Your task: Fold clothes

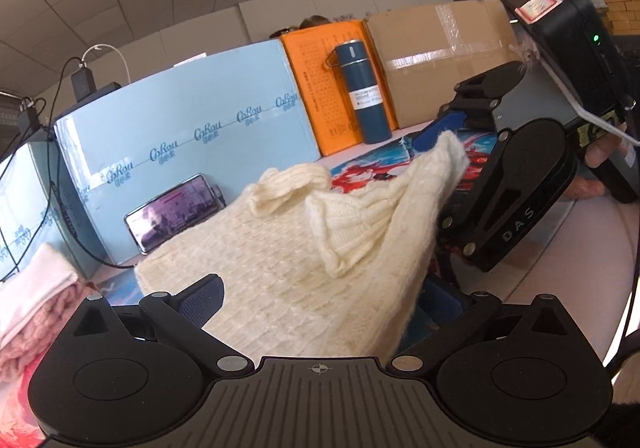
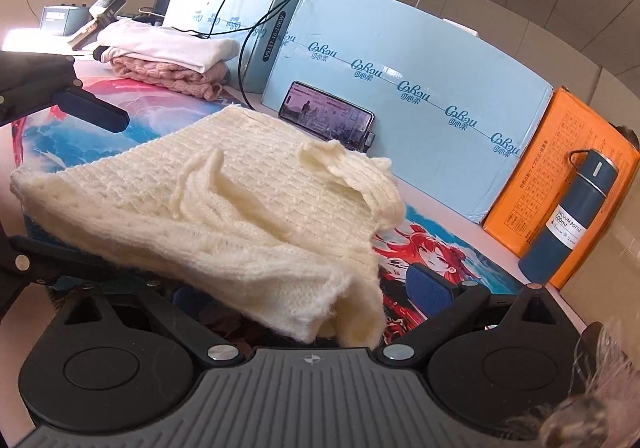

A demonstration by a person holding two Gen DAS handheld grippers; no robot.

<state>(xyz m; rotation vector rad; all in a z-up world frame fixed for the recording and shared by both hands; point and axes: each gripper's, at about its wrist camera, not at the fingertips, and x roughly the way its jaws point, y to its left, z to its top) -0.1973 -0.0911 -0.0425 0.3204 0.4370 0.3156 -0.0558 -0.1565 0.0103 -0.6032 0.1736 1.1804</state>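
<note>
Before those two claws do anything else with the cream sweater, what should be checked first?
1. Cream sweater edge lies between the fingers of the left gripper: ok.
2. Left gripper shut on the fabric: not ok, jaws wide apart.
3. Right gripper shut on the fabric: not ok, jaws wide apart, knit draped over one finger.
4. Sleeves folded onto the body: ok, though bunched.
5. Phone clear of the sweater's far edge: cannot tell.
6. Folded stack out of the way: ok, off to the side.
</note>
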